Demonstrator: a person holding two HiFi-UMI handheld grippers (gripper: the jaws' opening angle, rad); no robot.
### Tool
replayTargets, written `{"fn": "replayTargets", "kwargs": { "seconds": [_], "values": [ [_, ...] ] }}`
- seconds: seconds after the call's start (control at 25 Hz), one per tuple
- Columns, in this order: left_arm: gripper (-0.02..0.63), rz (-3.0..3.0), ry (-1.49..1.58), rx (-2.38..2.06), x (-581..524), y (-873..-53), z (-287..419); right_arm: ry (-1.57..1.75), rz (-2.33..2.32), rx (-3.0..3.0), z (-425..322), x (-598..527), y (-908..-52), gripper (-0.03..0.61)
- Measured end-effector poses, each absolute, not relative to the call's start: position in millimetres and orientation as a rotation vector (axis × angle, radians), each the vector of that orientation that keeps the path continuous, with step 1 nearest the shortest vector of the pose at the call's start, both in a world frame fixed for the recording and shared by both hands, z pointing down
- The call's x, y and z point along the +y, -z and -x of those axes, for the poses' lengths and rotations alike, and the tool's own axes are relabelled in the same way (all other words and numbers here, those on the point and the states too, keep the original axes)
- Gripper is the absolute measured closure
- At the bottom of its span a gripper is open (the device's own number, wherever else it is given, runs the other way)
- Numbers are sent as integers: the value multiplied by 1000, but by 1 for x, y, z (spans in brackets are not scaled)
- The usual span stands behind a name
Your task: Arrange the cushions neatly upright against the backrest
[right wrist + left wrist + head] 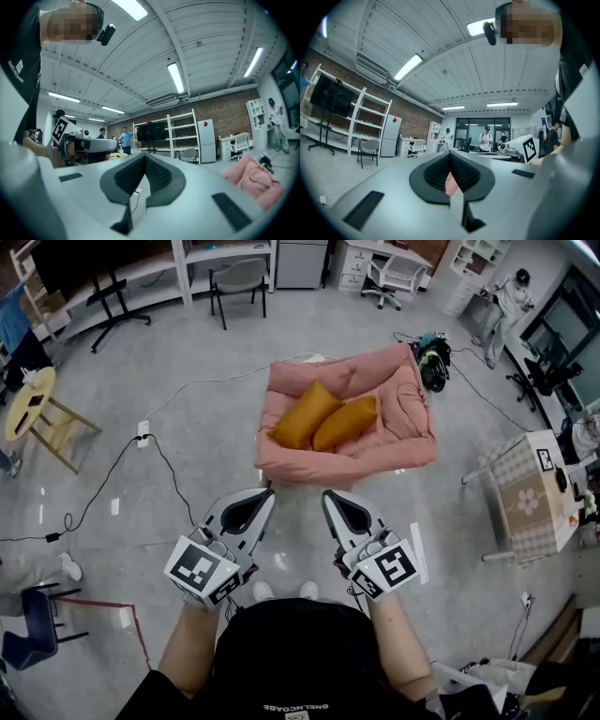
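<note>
Grey floor (169,418), pink sofa (403,423) ahead; two orange cushions (305,414) seemingly lying flat inside. Left gripper (266,494), right gripper (329,496) both closed, empty.

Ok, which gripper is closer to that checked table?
Right. The right gripper is to the left of the checked table in the head view; the left gripper is farther left, beyond it.

The right gripper (145,158) has its jaws together, nothing between them. Past it a pink sofa (255,180) sits on the floor, with a shelf (182,136) behind.
</note>
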State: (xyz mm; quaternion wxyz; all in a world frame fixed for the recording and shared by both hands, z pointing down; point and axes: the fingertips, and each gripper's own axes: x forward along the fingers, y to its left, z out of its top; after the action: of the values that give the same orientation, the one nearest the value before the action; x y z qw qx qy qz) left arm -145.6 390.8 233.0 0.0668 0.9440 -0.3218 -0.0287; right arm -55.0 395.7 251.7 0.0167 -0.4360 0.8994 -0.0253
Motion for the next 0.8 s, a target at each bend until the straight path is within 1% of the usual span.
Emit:
{"fn": "replayTargets", "kwargs": {
  "seconds": [0.16,0.4,0.64,0.8],
  "values": [
    [603,-2812,73,-960,386,-249,169,197,1386,2717,56,381,-259,571],
    [603,-2780,24,-957,365,-271,188,213,1549,2690,43,356,-281,569],
    [601,-2751,15,-1007,324,-291,191,280,1599,2652,30,316,-305,569],
    [601,-2725,-24,-1040,285,-306,175,322,1586,2663,12,275,-322,569]
  ]
}}
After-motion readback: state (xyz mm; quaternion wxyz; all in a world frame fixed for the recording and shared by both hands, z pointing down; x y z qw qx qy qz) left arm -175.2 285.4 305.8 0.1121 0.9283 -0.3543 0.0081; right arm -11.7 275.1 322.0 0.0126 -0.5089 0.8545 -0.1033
